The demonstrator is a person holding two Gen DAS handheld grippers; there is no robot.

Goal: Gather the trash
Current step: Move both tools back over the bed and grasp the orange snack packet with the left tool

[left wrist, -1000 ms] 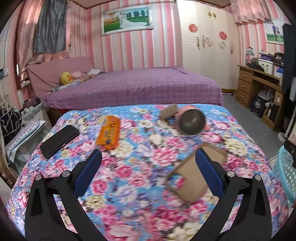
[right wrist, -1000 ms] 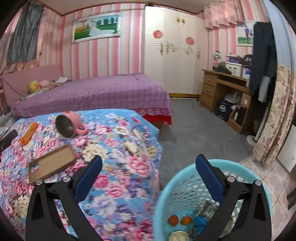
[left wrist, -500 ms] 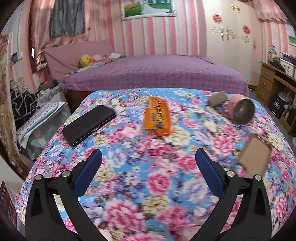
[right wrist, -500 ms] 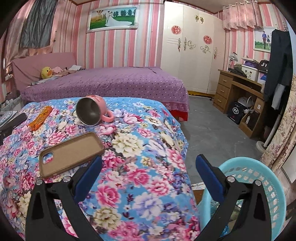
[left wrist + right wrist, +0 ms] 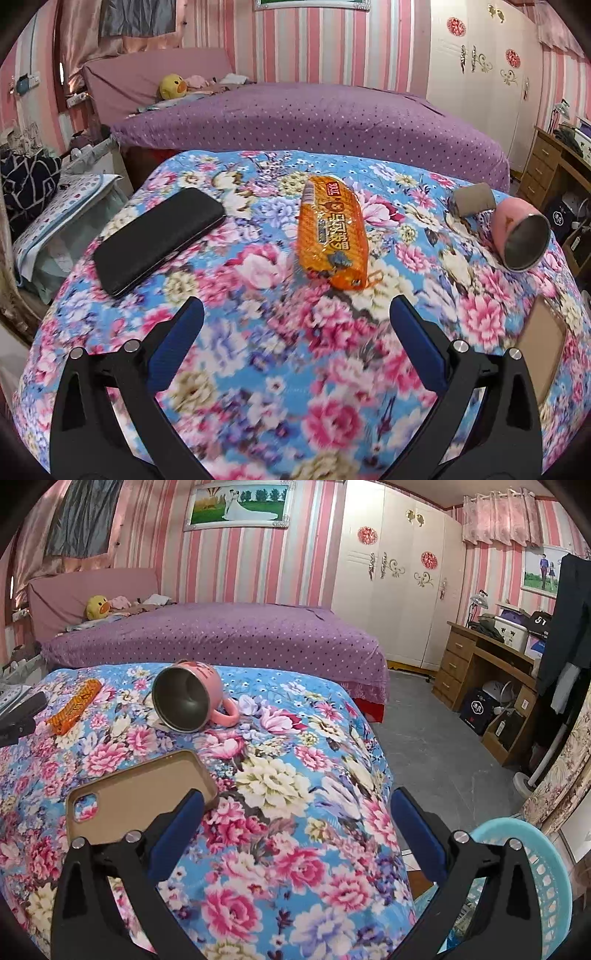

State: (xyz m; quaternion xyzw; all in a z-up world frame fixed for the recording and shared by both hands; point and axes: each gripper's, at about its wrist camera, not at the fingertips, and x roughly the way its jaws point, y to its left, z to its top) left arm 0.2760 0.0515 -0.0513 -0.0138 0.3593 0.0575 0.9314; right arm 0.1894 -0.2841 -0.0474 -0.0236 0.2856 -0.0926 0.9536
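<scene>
Left hand-held gripper (image 5: 295,314) hangs over the flowered cover with its blue fingers spread wide and nothing between them. Just beyond the gap lies the orange snack wrapper (image 5: 332,230), flat on the flowered bed (image 5: 258,369), its long side pointing away and its near end closest to the fingertips without touching them. To the wrapper's left, well apart, a black phone (image 5: 159,240) lies slantwise. To its right sit a small brown roll (image 5: 474,199) and, just beside that, a pink mug (image 5: 521,236) tipped on its side with its steel mouth facing the camera. A tan phone case (image 5: 543,347) lies near the right edge of the cover.

From the right wrist view, the right hand-held gripper (image 5: 295,805) is also wide and empty, above the near right part of the same cover. Its left finger overlaps the corner of the phone case (image 5: 136,797), which lies open side up. The mug (image 5: 192,698) is farther off, the wrapper (image 5: 75,705) beyond it to the left. A light-blue plastic basket (image 5: 532,853) stands on the floor at the lower right, beside the bed; its contents are hidden. A purple bed (image 5: 221,638) lies behind.
</scene>
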